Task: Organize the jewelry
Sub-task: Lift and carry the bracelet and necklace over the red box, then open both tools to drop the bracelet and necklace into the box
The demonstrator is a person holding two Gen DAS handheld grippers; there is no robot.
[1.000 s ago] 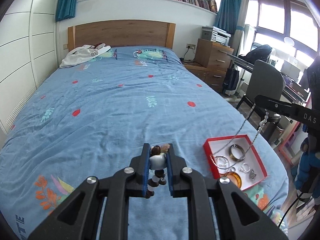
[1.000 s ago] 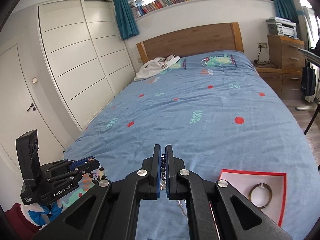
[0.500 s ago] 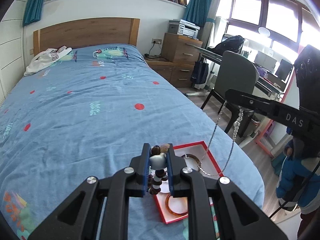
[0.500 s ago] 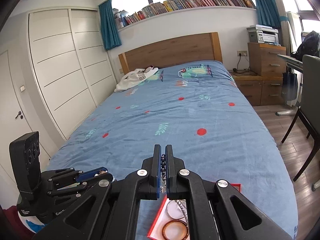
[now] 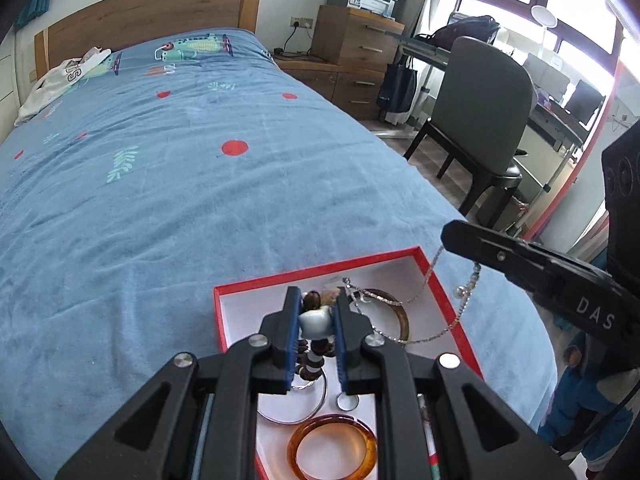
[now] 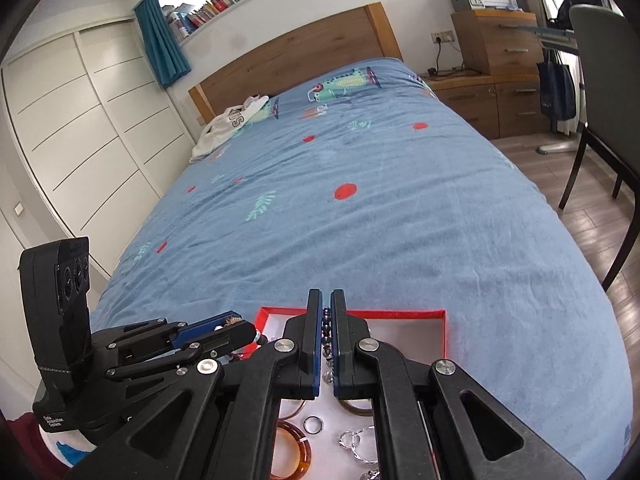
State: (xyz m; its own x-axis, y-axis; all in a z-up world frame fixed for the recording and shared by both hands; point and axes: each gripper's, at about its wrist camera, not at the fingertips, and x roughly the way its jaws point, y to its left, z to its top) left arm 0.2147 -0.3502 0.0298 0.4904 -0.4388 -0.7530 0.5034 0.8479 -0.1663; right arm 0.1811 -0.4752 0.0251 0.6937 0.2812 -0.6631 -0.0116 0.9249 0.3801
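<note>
The left claw (image 5: 316,316) covers most of the beaded bracelet (image 5: 314,354) it's clamped on, so only a few beads peek out between the blue pads. Its arms also hide the near part of the red tray (image 5: 320,270), and the amber bangle (image 5: 334,446) runs partly under them. In the right wrist view, the right claw (image 6: 326,312) hides almost all of the necklace (image 6: 327,330); just a strip of dark beads shows. The small rings (image 6: 356,442) are too tiny to make out.
</note>
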